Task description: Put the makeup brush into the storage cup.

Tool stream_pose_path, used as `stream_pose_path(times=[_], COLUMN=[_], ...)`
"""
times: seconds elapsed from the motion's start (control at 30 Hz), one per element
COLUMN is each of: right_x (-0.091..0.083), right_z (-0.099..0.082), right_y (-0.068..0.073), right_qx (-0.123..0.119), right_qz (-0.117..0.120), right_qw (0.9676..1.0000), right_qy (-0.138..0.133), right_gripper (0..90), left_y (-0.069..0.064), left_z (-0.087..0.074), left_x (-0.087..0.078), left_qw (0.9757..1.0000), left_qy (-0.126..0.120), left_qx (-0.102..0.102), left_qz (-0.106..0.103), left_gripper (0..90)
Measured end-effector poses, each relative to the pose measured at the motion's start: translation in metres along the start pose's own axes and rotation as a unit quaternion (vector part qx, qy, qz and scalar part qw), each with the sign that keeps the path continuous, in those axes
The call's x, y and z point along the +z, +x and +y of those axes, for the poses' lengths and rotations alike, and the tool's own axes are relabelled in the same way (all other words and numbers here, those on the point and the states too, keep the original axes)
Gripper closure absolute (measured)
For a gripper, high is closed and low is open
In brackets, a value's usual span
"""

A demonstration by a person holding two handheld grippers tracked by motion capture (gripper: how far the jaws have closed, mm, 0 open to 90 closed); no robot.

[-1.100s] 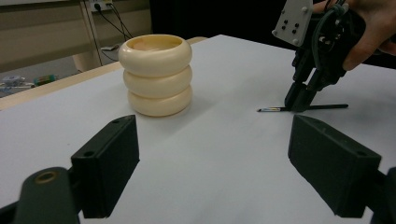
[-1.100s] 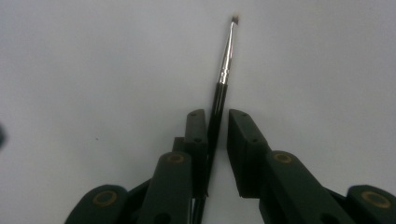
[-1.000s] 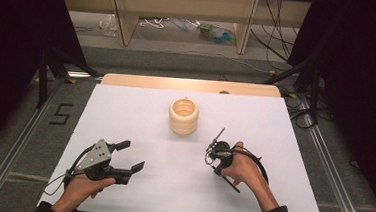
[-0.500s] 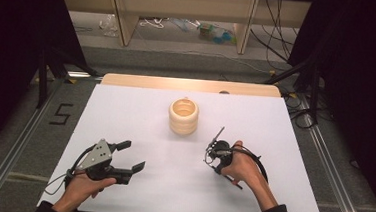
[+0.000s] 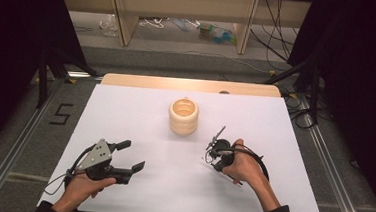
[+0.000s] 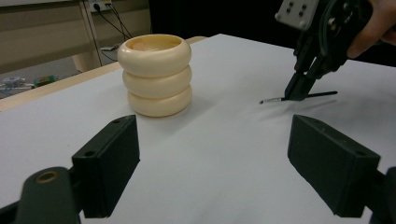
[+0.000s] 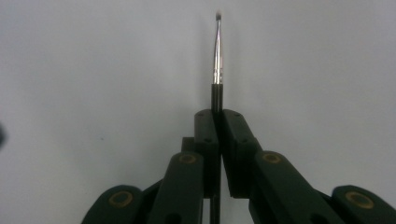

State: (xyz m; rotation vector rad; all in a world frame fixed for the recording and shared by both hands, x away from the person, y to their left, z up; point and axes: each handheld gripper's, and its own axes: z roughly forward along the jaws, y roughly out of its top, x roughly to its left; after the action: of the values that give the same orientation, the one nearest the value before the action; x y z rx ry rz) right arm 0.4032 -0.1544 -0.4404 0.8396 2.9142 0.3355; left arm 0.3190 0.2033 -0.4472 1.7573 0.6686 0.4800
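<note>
Partly hidden between the right gripper's (image 7: 215,116) pinching jaws: thin black brush (image 7: 217,56), silver ferrule, right of ribbed cream vase (image 5: 183,116); left gripper (image 5: 130,156) spread, empty.

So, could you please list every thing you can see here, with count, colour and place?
Ringed pot: one, cream, three stacked bulges, upright on the far middle of the table.
Brush: one, thin, black handle with metal collar, clamped in the right gripper, tip pointing away from the hand.
Table: one, white top with a wooden far edge.
Clutter: several small items, mixed colours, on the floor beyond the table.
Left gripper: one, black, jaws open and holding nothing, near left of the table.
Right gripper: one, black, shut on the brush, near right.
</note>
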Motion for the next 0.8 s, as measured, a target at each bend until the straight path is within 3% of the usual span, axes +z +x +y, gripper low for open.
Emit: stream_pose_path(times=[0.17,0.23,0.27,0.33,0.37,0.4,0.47,0.6,0.63,0.7,0.73,0.77,0.8], right_x=[-0.030,-0.040,-0.040,-0.045,-0.048,-0.048,-0.051,-0.053,-0.055,-0.057,-0.059,-0.061,-0.061], right_z=[0.000,-0.001,-0.001,-0.002,-0.002,-0.002,-0.002,-0.003,-0.004,-0.004,-0.004,-0.005,-0.005], right_y=[-0.004,-0.008,-0.008,-0.011,-0.014,-0.014,-0.016,-0.021,-0.022,-0.023,-0.024,-0.025,-0.025], right_qx=[-0.001,0.003,0.003,0.006,0.006,0.006,0.015,0.011,0.012,0.016,0.014,0.020,0.020], right_qz=[-0.021,-0.027,-0.027,-0.035,-0.045,-0.045,-0.049,-0.058,-0.053,-0.060,-0.056,-0.055,-0.055], right_qw=[0.9975,0.9933,0.9933,0.9892,0.9838,0.9838,0.9788,0.9661,0.9651,0.9571,0.9560,0.9488,0.9488], right_qy=[-0.067,-0.112,-0.112,-0.142,-0.174,-0.174,-0.198,-0.251,-0.256,-0.283,-0.288,-0.310,-0.310], right_gripper=[85.1,85.1,85.1,85.1,85.1,85.1,85.1,85.1,85.1,85.1,85.1,85.1,85.1], left_y=[0.000,0.000,0.000,0.000,0.000,0.000,0.000,0.000,0.000,0.000,0.000,0.000,0.000], left_z=[0.000,0.000,0.000,0.000,0.000,0.000,0.000,0.000,0.000,0.000,0.001,0.000,0.000], left_x=[0.000,0.000,0.000,0.000,0.000,0.000,-0.001,0.000,0.000,0.000,-0.001,0.000,0.000], left_qw=[1.0000,1.0000,1.0000,1.0000,1.0000,1.0000,1.0000,1.0000,1.0000,1.0000,1.0000,1.0000,1.0000], left_qy=[-0.001,-0.002,-0.002,-0.002,-0.002,-0.002,-0.002,-0.005,-0.005,-0.005,-0.002,-0.003,-0.003], left_qx=[0.001,0.000,0.000,0.000,0.000,0.000,0.001,0.000,0.000,0.000,0.001,0.001,0.001], left_qz=[0.000,0.000,0.001,0.001,0.001,0.001,0.001,-0.002,-0.001,-0.001,0.001,0.001,0.001], left_gripper=[16.7,16.7,16.7,16.7,16.7,16.7,16.7,16.7,16.7,16.7,16.7,16.7,16.7])
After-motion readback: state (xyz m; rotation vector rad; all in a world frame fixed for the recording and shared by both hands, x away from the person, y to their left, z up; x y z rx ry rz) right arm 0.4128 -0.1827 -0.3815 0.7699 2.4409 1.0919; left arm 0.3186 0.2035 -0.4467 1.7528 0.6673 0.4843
